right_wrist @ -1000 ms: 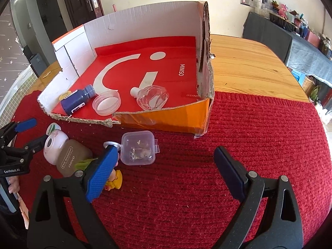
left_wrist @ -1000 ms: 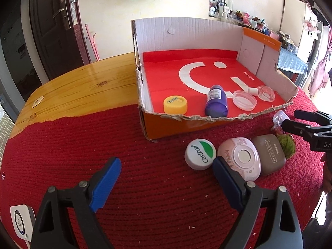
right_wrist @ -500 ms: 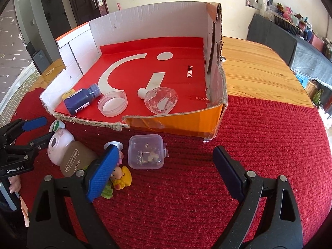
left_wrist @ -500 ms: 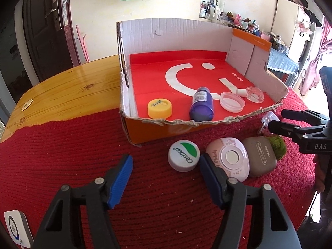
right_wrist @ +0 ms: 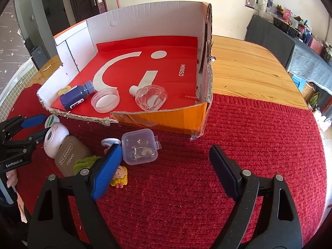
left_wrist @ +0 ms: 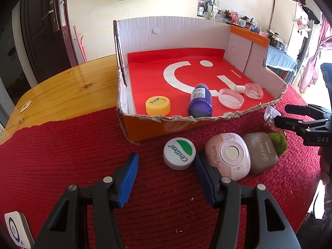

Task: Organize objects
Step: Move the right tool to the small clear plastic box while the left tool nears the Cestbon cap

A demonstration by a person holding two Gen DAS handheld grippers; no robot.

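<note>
An open cardboard box (left_wrist: 143,127) with a red floor holds a yellow cap (left_wrist: 158,105), a purple bottle (left_wrist: 200,103), a clear lid (left_wrist: 230,98) and a clear glass bottle (left_wrist: 253,90). In front of it on the red mat lie a white and green Cestbon cap (left_wrist: 179,153), a pink case (left_wrist: 228,155), a brown eye-shadow case (left_wrist: 261,152) and a green fuzzy toy (left_wrist: 279,141). My left gripper (left_wrist: 166,175) is open, just short of the Cestbon cap. My right gripper (right_wrist: 166,161) is open, just below a clear plastic box (right_wrist: 140,146) and beside a small yellow doll (right_wrist: 120,177).
The wooden table (left_wrist: 68,95) shows left of and behind the box, and right of it in the right wrist view (right_wrist: 249,70). A white device (left_wrist: 15,231) lies at the mat's near left corner. A small round white cap (right_wrist: 110,142) lies next to the clear plastic box.
My left gripper has moved forward and right toward the Cestbon cap, and its jaws have narrowed. My right gripper has moved a little closer to the clear plastic box.
</note>
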